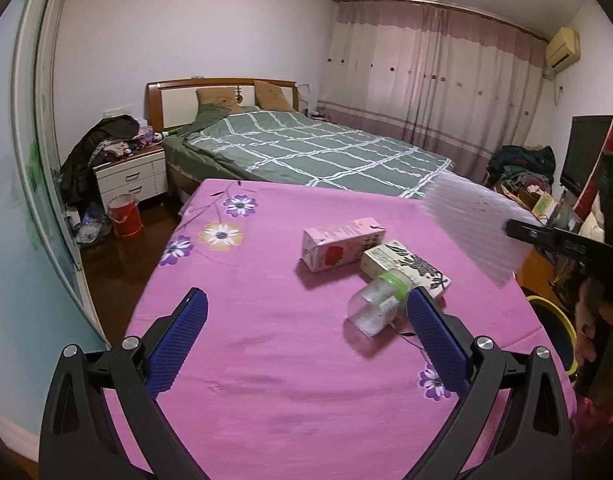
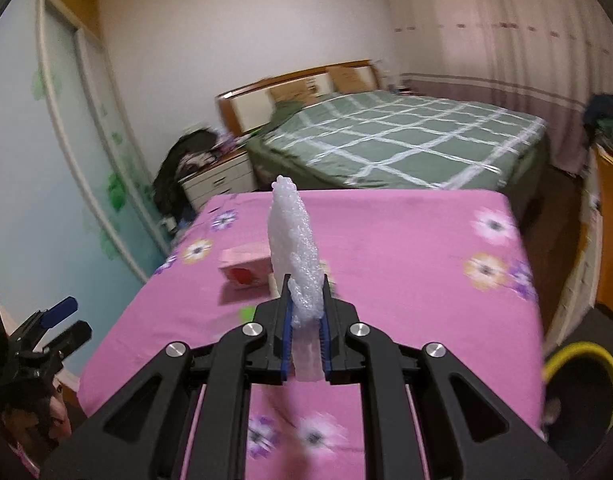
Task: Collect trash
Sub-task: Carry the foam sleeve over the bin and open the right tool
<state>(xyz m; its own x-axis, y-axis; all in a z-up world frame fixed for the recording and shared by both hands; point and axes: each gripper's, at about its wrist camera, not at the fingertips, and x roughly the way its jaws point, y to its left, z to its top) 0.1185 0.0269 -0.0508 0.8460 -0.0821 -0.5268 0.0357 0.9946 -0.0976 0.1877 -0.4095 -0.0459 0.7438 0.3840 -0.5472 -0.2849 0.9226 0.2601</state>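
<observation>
My right gripper [image 2: 305, 300] is shut on a white foam sheet [image 2: 292, 240], which stands upright between the blue pads; the same foam sheet [image 1: 470, 228] appears blurred at the right of the left wrist view, above the table's right edge. My left gripper [image 1: 306, 316] is open over the pink flowered tablecloth [image 1: 266, 360]. A clear plastic bottle [image 1: 376, 304] with a green band lies just left of its right finger. Behind the bottle lie a pink carton [image 1: 338, 242] and a white patterned box [image 1: 406, 266]. The pink carton [image 2: 246, 266] also shows left of the foam.
A black bin with a yellow rim [image 2: 582, 388] stands on the floor beside the table's right edge; the same bin [image 1: 554, 328] shows in the left wrist view. Beyond the table are a green checked bed [image 1: 306, 148], a nightstand [image 1: 130, 176] and a red bucket [image 1: 124, 216].
</observation>
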